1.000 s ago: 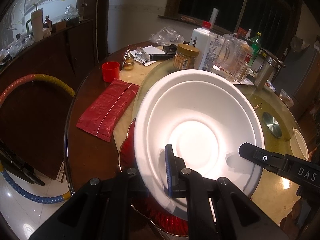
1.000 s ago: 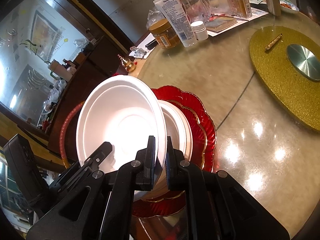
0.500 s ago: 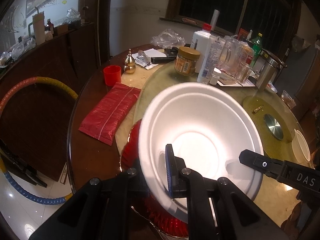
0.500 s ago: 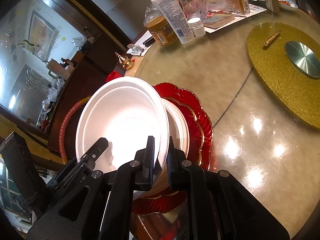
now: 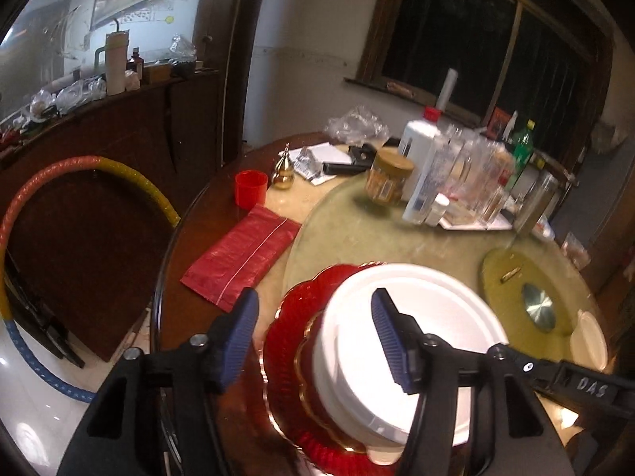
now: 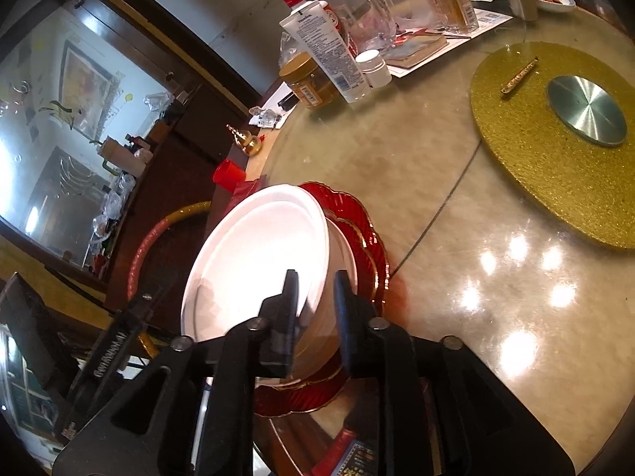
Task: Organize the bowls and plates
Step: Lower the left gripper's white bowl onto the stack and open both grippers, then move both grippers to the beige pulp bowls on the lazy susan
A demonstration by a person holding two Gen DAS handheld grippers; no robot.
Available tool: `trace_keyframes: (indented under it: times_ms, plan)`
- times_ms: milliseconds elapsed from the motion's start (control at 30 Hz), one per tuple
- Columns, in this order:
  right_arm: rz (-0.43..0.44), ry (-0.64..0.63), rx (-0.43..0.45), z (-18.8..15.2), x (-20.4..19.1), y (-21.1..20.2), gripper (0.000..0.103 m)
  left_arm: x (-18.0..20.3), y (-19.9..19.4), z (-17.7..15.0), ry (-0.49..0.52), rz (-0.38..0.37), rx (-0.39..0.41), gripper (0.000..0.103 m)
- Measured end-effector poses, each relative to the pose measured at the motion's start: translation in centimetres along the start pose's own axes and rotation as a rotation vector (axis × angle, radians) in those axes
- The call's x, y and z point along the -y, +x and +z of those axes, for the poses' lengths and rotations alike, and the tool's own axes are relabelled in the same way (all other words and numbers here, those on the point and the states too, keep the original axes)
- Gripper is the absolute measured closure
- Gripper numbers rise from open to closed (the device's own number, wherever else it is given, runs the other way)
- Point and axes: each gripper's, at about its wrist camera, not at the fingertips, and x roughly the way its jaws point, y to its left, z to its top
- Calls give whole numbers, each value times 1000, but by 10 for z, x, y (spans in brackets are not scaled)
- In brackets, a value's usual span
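Atop the red scalloped plate (image 6: 369,238) sits the white bowl (image 6: 258,254), its rim between both just-parting, unclamped grippers, left (image 5: 313,341) and right (image 6: 315,301); any snag could tip it.

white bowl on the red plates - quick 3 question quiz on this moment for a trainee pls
1. True or false: the left gripper is clamped on the rim of the white bowl.
2. What lies directly under the white bowl? A) the gold mat B) a stack of red plates C) the red pouch
3. What is between the right gripper's fingers?

Key
1. False. Its jaws have just been opening and now stand wide apart, off the rim.
2. B. The gold mat and the red pouch lie apart from it.
3. The bowl's rim and wall; the jaws have just been opening, leaving a visible gap.
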Motion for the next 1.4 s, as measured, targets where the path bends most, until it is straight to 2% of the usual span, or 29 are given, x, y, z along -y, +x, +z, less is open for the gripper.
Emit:
trace_keyframes:
  times_ms: [67, 100, 133, 167, 200, 300, 333, 400, 500, 633, 833, 1100, 1233, 1400]
  plan:
    - [9, 10, 9, 0, 5, -4, 77, 6, -7, 1, 3, -12, 32, 37]
    - [15, 22, 19, 0, 8, -9, 72, 11, -11, 0, 14, -15, 50, 30]
    - [26, 33, 29, 0, 12, -12, 67, 16, -13, 0, 22, -20, 59, 27]
    - [39, 44, 38, 0, 15, -16, 56, 23, -17, 0, 36, -34, 69, 24]
    - [61, 59, 55, -1, 21, -23, 51, 31, -19, -1, 52, -49, 74, 24]
    - [78, 85, 82, -3, 33, -39, 50, 57, -24, -6, 108, -98, 74, 21]
    - [79, 102, 88, -4, 41, -46, 48, 72, -24, -10, 141, -131, 61, 21]
    - [76, 155, 95, -7, 62, -58, 31, 93, -23, -16, 187, -181, 29, 20]
    - [78, 242, 110, -13, 96, -78, 22, 134, -18, -30, 266, -287, -50, 20]
    - [73, 343, 128, -22, 141, -113, 22, 193, -8, -47, 338, -420, -174, 19]
    - [57, 496, 252, -34, 205, -178, 22, 260, 5, -66, 395, -505, -275, 19]
    - [33, 667, 362, -38, 275, -223, 22, 319, 38, -83, 375, -519, -412, 19]
    - [5, 706, 417, -34, 297, -238, 22, 341, 54, -85, 352, -514, -443, 19]
    - [17, 751, 427, -17, 326, -244, 22, 372, 75, -86, 339, -515, -483, 19]
